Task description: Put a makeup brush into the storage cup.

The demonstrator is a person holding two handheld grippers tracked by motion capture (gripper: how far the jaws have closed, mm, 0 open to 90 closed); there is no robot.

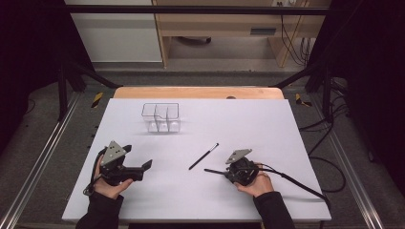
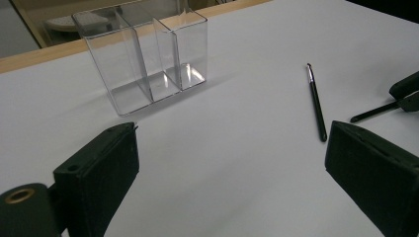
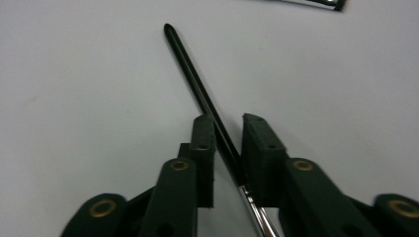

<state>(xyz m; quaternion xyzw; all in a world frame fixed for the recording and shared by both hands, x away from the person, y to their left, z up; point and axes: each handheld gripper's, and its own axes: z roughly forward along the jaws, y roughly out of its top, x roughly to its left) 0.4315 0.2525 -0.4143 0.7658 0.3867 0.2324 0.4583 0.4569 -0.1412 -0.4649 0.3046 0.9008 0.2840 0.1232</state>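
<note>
- High view: one brush (image 1: 204, 156) is seen lying on the table (image 1: 286, 143), clear organizer (image 1: 161, 117) empty.
- Right gripper (image 3: 228, 143), jaws narrowed, straddles a second brush (image 3: 197, 89); firm contact cannot be confirmed.
- Left gripper (image 2: 232, 173) is held wide open, empty.

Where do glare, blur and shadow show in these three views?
Left gripper view: bright glare on the clear plastic three-compartment box. Right gripper view: the thin black brush blurs near its silver ferrule. High view: dim surroundings, faint shadow beside the box on the white table.
</note>
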